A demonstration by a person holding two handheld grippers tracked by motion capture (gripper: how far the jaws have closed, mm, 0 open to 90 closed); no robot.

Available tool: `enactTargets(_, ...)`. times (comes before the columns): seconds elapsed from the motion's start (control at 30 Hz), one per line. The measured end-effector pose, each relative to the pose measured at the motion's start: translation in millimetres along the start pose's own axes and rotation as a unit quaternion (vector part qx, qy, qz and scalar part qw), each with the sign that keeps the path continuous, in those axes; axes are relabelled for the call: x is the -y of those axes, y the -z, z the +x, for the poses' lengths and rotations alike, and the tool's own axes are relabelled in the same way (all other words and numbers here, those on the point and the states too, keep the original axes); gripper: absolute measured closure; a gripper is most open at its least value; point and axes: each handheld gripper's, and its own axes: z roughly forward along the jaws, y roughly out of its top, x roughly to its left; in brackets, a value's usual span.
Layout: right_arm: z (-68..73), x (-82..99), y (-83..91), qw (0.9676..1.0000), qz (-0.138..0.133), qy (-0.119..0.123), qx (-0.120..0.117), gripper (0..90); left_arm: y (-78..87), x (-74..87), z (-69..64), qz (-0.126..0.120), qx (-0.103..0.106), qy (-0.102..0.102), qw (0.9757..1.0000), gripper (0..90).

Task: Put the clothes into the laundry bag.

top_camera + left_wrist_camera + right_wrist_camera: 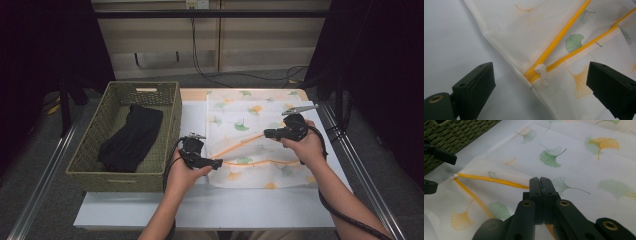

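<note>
Looking down from above, the high view takes in what the close views miss: a woven basket (125,145) at centre left with a black garment (131,137) inside it, and the whole white mesh bag (260,140) printed with green and orange leaves, spread flat on the worktop (210,207) right of the basket.

The left gripper view alone shows the white zipper pull (543,73), sitting at the corner where the two orange zipper edges (564,32) meet, in the middle of the frame. The left tool (541,85) has its jaws spread wide, one at lower left and one at lower right, with the pull between them and untouched.

In the right gripper view the right tool (541,182) at bottom centre has its jaws pressed together, pinching the bag's upper zipper edge where the orange line runs into them. The left tool's dark jaw tips show at that frame's left edge.

The zipper stands open in a narrow V, widening toward the right tool.
</note>
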Motion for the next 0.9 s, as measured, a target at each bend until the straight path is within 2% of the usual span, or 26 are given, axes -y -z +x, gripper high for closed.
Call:
enactTargets(0.2, 1.7, -3.9, -0.7, 1.0000, 0.002, 0.004, 0.006, 89.8, 0.1, 0.1, 0.1, -0.002, 0.000, 0.002, 1.0000, 8.1)
enactTargets(0.27, 1.6, -4.9, -1.8, 0.9999, -0.002, 0.012, 0.006, 89.8, 0.4, 0.0, 0.2, -0.001, 0.003, 0.002, 1.0000, 8.1)
enactTargets(0.37, 2.7, -6.8, -1.0, 0.9999, -0.003, 0.007, 0.010, 89.8, 0.5, 0.4, 0.8, 0.000, -0.001, -0.002, 1.0000, 8.1)
enactTargets(0.67, 4.9, -12.8, 1.8, 0.9999, -0.008, 0.005, 0.004, 89.8, 0.8, 0.4, 0.7, 0.002, 0.000, -0.002, 1.0000, 8.1)
enactTargets(0.8, 6.0, -15.0, 2.9, 0.9998, -0.009, 0.017, 0.004, 89.9, 0.3, 0.9, 1.1, 0.003, -0.001, 0.000, 1.0000, 8.1)
enactTargets(0.9, 6.8, -16.5, 4.0, 0.9998, -0.010, 0.017, 0.004, 90.0, 0.2, 0.9, 1.3, 0.004, 0.000, 0.000, 1.0000, 8.1)
